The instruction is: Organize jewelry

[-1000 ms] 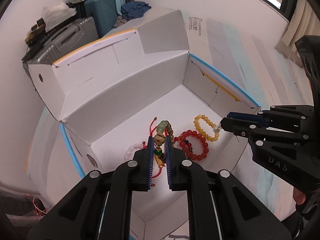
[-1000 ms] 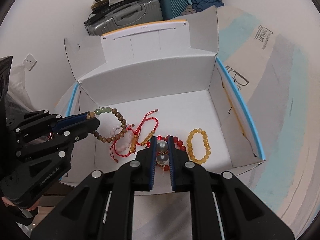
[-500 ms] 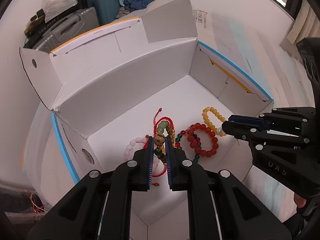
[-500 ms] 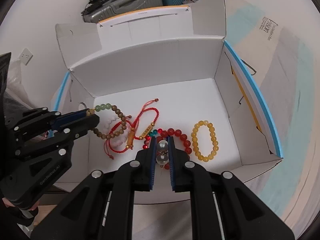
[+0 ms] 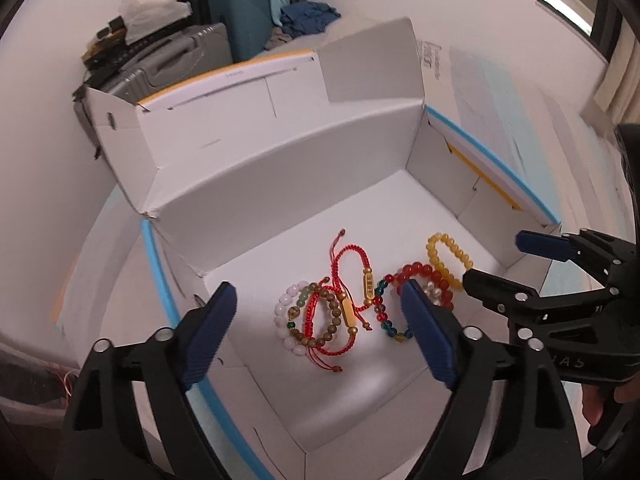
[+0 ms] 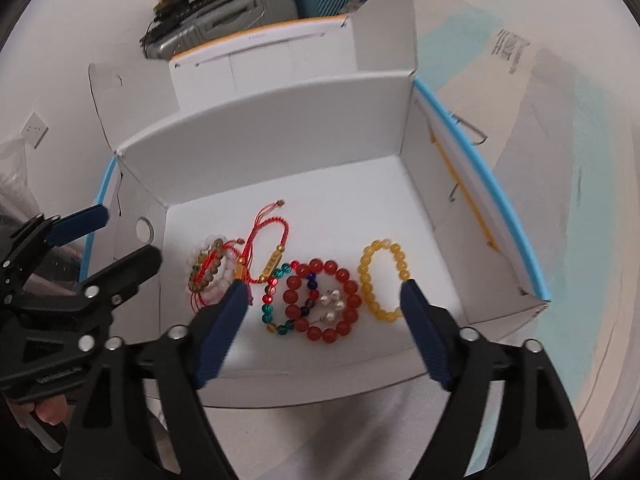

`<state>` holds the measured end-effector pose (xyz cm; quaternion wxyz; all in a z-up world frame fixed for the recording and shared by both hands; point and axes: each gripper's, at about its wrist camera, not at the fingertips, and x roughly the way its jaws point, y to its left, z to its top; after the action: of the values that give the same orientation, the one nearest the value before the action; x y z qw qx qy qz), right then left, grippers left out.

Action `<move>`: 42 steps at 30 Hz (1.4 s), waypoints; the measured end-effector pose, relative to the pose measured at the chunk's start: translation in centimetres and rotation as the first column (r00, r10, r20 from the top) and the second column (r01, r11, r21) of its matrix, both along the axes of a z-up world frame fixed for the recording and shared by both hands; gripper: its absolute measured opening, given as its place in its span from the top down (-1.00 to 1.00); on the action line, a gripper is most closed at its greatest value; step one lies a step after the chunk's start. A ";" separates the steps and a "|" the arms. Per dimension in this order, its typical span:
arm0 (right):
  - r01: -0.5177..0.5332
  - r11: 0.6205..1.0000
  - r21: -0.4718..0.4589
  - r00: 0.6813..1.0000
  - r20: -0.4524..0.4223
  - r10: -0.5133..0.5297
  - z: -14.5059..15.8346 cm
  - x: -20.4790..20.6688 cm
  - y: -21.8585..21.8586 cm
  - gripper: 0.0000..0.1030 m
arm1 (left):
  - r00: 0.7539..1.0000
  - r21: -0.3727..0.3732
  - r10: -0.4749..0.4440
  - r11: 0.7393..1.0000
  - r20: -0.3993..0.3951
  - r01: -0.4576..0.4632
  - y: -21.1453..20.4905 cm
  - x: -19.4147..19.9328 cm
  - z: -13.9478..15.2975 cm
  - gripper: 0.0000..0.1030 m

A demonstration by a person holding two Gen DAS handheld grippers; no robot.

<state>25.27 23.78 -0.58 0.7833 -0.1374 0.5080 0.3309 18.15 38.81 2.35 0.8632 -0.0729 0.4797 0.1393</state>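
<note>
An open white cardboard box (image 5: 304, 184) holds several bracelets on its floor. A brown wooden-bead bracelet (image 5: 332, 322) lies on a white-bead one (image 5: 285, 308) with red cords (image 5: 352, 256). A pearl piece (image 6: 333, 305) lies inside a red-bead bracelet (image 6: 320, 300), beside a teal-bead one (image 6: 272, 304) and a yellow-bead one (image 6: 380, 280). My left gripper (image 5: 318, 300) is open and empty above the brown bracelet. My right gripper (image 6: 322, 292) is open and empty above the pearls. Each gripper shows in the other's view: the right (image 5: 504, 264), the left (image 6: 124, 236).
The box has raised flaps (image 6: 380, 24) at the back and blue-edged side walls (image 5: 492, 160). Suitcases (image 5: 240, 28) and clothes stand behind the box by the wall. A pale patterned surface (image 6: 560, 160) lies to the right.
Both grippers have opened. The left let go of the brown bead bracelet and the right let go of the pearl piece; both now lie on the box floor.
</note>
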 end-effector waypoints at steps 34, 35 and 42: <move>0.036 0.986 0.162 0.921 0.378 -0.095 11.1 -21.0 -15.4 -0.86 | 0.959 0.134 0.095 0.982 0.269 -0.135 -13.3 -20.1 9.0 -0.89; 0.033 0.985 0.170 0.921 0.378 -0.096 11.1 -21.8 -15.8 -0.86 | 0.958 0.142 0.093 0.981 0.272 -0.136 -13.8 -20.9 9.0 -0.89; 0.045 0.983 0.179 0.911 0.397 -0.114 11.4 -25.0 -17.5 -0.86 | 0.960 0.134 0.082 0.984 0.268 -0.122 -15.2 -22.9 9.0 -0.89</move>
<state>0.29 6.29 10.86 0.8930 -0.1164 0.3104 0.3042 -4.77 23.56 11.40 0.9136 -0.0507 0.3456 0.2083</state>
